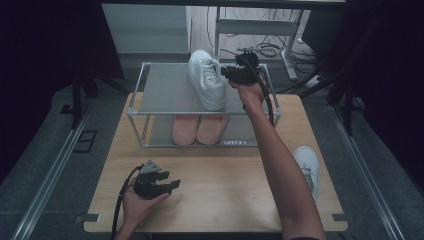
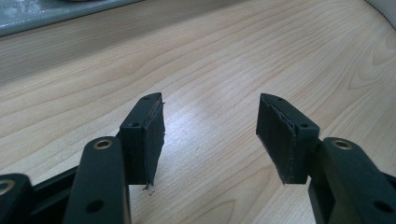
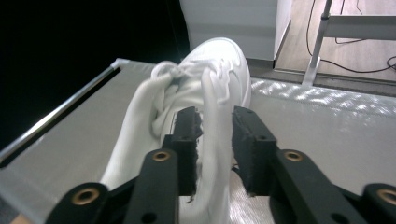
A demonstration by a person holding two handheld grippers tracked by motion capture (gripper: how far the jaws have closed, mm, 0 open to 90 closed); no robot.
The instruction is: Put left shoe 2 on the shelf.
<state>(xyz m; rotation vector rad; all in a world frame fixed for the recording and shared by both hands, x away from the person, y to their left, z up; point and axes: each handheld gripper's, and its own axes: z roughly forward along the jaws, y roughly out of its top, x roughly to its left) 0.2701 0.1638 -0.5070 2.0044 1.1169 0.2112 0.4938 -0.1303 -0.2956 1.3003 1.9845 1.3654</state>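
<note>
White sneaker [image 1: 206,79], grey rack [image 1: 165,90], pink slippers [image 1: 197,129], wood-grain table [image 1: 225,190].

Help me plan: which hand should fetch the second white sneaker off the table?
Left, probably: left gripper is open over the table; right gripper straddles the shelved sneaker's collar.

A two-shelf rack [image 1: 150,102] is set on the far half of the table [image 1: 220,195], up around 12 o'clock. On its top shelf [image 1: 167,90], toward the 1 o'clock end, a shoe [image 1: 206,79] is stood, toe pointed away. The right gripper [image 1: 226,74] is parked at the shoe's 3 o'clock side, with the near wall of the shoe [image 3: 212,140] caught between its jaws. On the lower shelf, right under that shoe, a pair of slippers [image 1: 197,129] is laid side by side. Another shoe [image 1: 309,167] is left at the table's 4 o'clock edge, just beside the forearm. The left gripper [image 1: 170,182] is kept down at 7 o'clock, low over bare table [image 2: 210,84], well apart from the rack.
</note>
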